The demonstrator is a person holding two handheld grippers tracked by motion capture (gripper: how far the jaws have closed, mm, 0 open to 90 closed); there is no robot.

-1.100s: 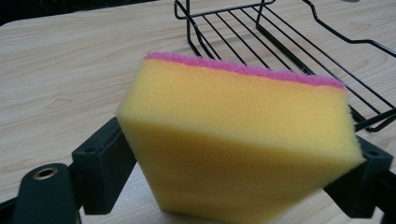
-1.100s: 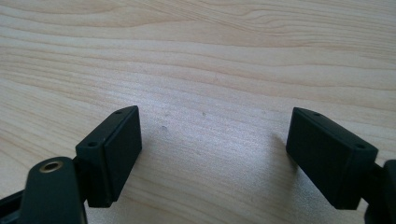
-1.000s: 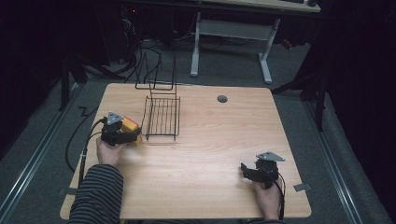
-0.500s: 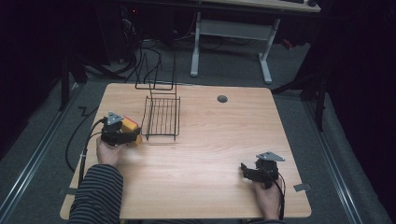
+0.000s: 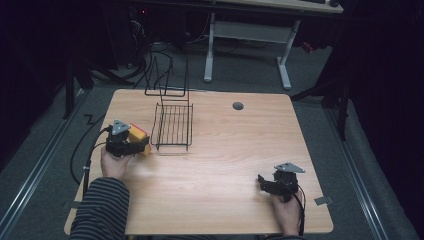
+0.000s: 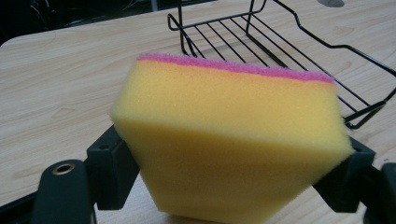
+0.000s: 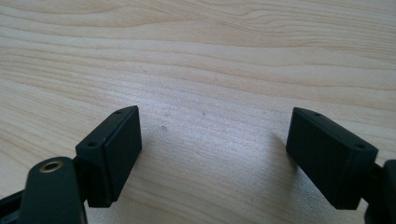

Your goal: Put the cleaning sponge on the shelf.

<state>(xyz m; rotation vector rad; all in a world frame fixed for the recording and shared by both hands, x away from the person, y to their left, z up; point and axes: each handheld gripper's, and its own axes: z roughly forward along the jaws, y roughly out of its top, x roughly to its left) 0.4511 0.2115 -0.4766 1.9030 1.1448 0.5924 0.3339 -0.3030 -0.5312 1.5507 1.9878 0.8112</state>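
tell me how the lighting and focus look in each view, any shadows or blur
High view: table lit, surroundings nearly black, image soft. Left gripper view: sponge evenly lit and fairly sharp, wire rack behind it a little softer. Right gripper view: wood grain crisp, faint shadows beside the open right gripper.

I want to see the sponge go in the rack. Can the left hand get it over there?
Probably yes. The left gripper is shut on the sponge, and the wire rack sits right beside it on the table with nothing between.
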